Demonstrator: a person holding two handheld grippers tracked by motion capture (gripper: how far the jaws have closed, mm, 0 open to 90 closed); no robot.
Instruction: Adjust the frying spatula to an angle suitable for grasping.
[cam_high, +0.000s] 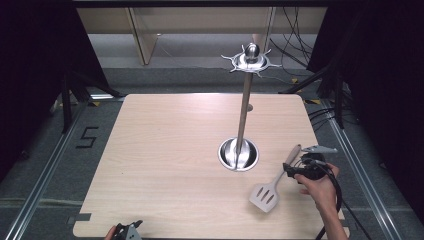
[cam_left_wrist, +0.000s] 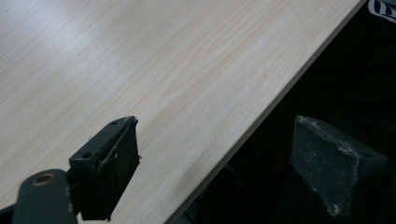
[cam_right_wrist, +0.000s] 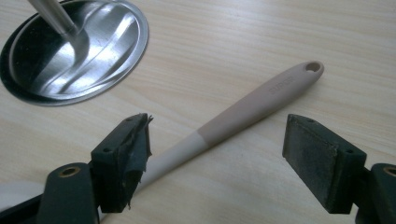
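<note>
A slotted spatula with a beige and white handle lies flat on the wooden table at the right front. My right gripper hangs just over the handle's middle, open, one jaw on each side of it. A steel utensil stand with a round base, an upright pole and a hooked crown rises near the table's middle right. My left gripper sits at the table's front edge, open and empty, half over the edge.
A small grey tool lies near the right edge, beside the spatula handle's tip. Dark curtains flank the table, cables trail on the floor at the back right, and metal rails run along both sides.
</note>
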